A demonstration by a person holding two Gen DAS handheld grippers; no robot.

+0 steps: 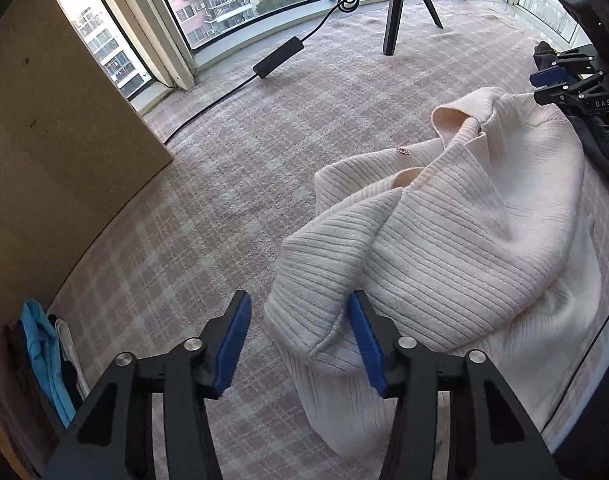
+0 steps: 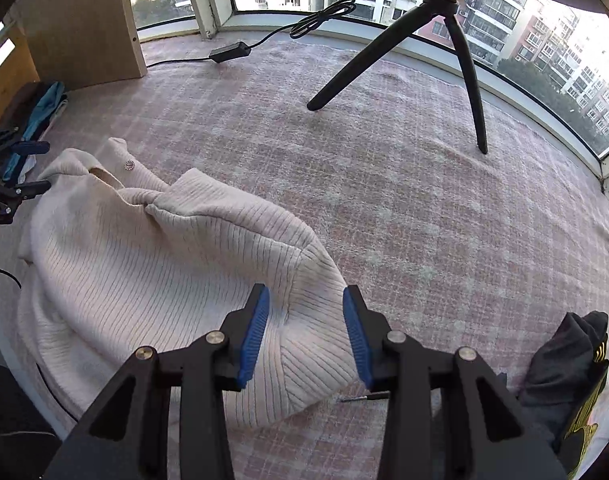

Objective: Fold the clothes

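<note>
Underneath, a pink plaid blanket spreads toward curved windows.

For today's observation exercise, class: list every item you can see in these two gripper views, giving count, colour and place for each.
ribbed sweater: one, cream, lying rumpled on the blanket between both grippers
checked blanket: one, pink and grey, covering the work surface
tripod: one, black, standing at the far side by the window
power adapter: one, black, with cable, near the window sill
wooden board: one, brown, upright at the far left
blue garment: one, in a pile of clothes beside the board
dark garment: one, grey-black with yellow print, at the right edge
left gripper: black with blue fingers, open, at the sweater's edge
right gripper: black with blue fingers, open, over the sweater
</note>
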